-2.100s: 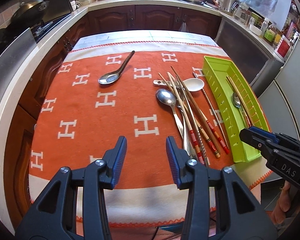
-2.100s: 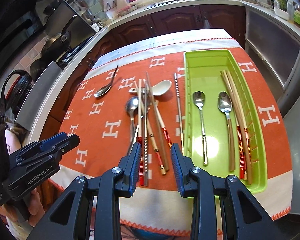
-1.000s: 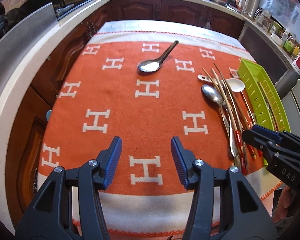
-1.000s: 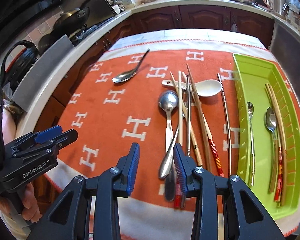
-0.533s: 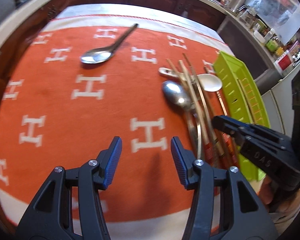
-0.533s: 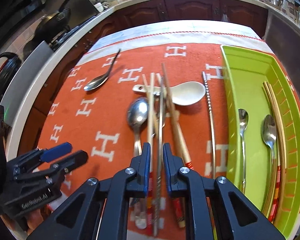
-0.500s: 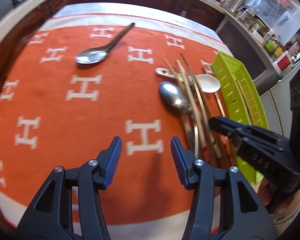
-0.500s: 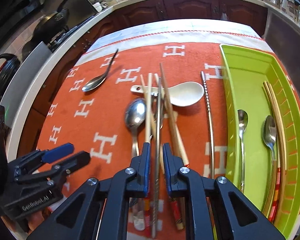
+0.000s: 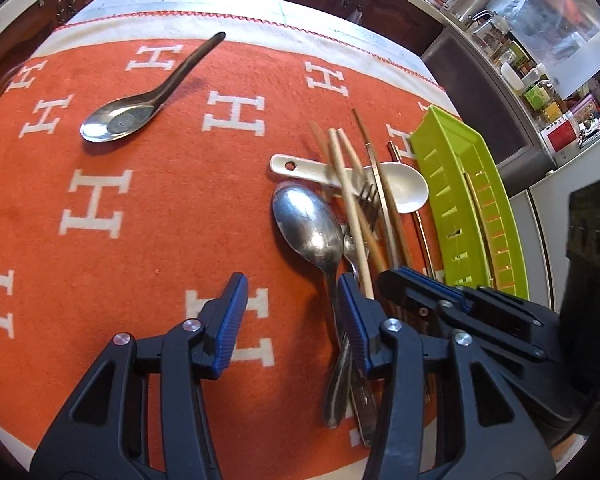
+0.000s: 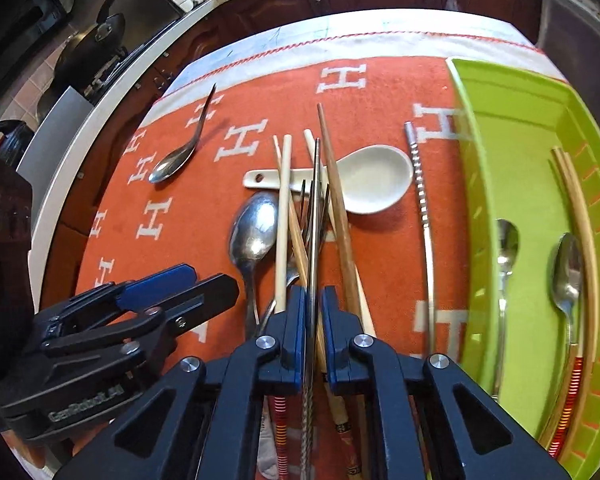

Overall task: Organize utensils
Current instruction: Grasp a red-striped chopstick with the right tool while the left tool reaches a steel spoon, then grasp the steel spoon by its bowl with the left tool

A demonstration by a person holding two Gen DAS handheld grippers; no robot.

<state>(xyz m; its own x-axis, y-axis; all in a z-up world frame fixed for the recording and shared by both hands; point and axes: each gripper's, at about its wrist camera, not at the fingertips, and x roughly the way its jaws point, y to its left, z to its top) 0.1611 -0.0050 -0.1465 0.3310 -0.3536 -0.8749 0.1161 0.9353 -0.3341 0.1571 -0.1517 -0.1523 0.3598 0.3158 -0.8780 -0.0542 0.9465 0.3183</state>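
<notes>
Right tongs grabbing a chopstick out of the utensil pile

The right tongs (image 10: 311,332) are nearly pressed together, pinching a thin silver metal chopstick (image 10: 315,208) lying in the heap on the orange H-patterned cloth (image 9: 172,208) covering the counter. The left tongs (image 9: 290,316) hover spread wide and empty beside a big steel spoon (image 9: 306,224). Looks like the pick-up step; next it probably needs lifting clear of the wooden sticks, then over into the lime-green plastic tray (image 10: 512,152).

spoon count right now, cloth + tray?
5. On the cloth: dark metal spoon far left, white ceramic spoon under the chopsticks, large steel spoon beside them. In the green tray: two steel spoons. The pile may hide more.
</notes>
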